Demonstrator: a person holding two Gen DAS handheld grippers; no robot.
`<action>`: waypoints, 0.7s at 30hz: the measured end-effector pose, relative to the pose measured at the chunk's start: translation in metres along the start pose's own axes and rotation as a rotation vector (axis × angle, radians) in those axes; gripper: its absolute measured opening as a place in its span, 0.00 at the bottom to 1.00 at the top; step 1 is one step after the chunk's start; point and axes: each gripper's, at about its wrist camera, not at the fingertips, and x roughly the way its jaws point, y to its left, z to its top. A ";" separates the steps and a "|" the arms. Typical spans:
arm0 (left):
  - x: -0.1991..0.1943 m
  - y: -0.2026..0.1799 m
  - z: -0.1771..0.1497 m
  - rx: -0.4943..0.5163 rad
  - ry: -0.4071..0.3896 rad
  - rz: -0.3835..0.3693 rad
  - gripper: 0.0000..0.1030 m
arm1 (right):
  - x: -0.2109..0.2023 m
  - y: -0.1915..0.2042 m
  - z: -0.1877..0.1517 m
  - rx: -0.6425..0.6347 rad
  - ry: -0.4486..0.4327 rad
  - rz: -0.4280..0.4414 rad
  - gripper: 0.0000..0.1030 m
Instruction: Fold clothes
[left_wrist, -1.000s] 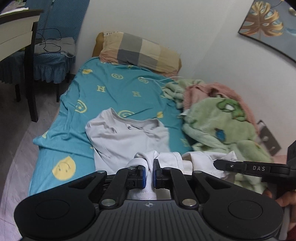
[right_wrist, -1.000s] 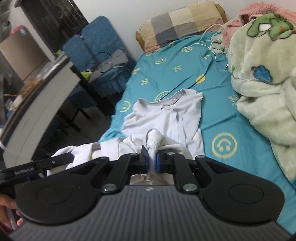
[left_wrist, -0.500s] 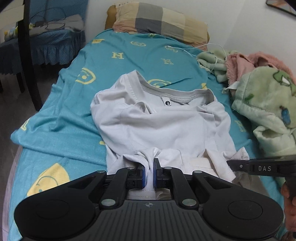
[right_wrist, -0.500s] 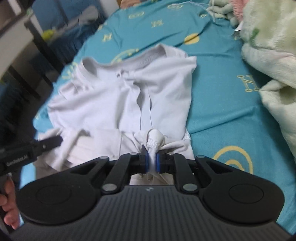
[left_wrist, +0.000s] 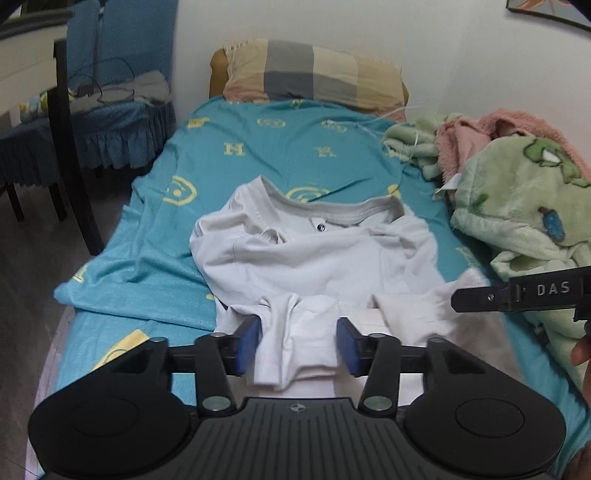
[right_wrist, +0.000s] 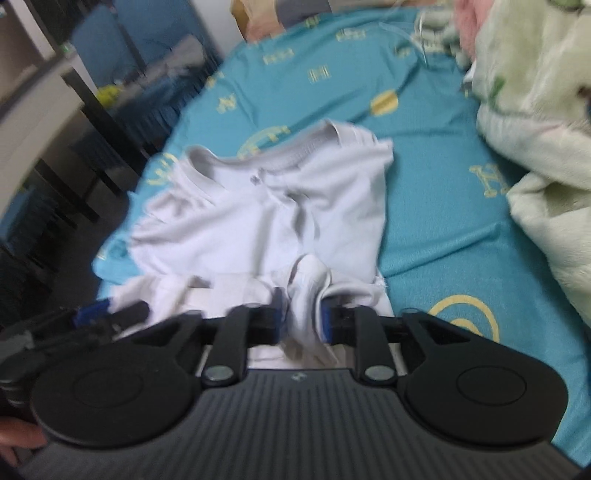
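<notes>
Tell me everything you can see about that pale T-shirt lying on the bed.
The pale grey-white cotton-looking T-shirt lies crumpled on the turquoise patterned bedsheet, its ribbed grey collar toward the checked pillow, a small dark tag just inside. Its near hem is bunched in rumpled folds. The left gripper and right gripper are both opening, each with a fold of hem between its blue pads; in the blurred right view the pads' contact is unclear.

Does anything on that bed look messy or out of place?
The white shirt lies rumpled, its near hem bunched between both opening grippers. Fleece blankets sit heaped along the wall side, and a thin white cable trails over the sheet.
</notes>
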 end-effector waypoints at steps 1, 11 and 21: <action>-0.011 -0.004 -0.001 0.010 -0.016 0.009 0.53 | -0.011 0.005 -0.005 -0.013 -0.033 0.003 0.59; -0.123 -0.039 -0.030 0.095 -0.217 0.039 1.00 | -0.096 0.036 -0.060 -0.130 -0.247 -0.025 0.69; -0.148 -0.032 -0.057 0.081 -0.229 0.073 1.00 | -0.131 0.043 -0.092 -0.146 -0.340 -0.048 0.69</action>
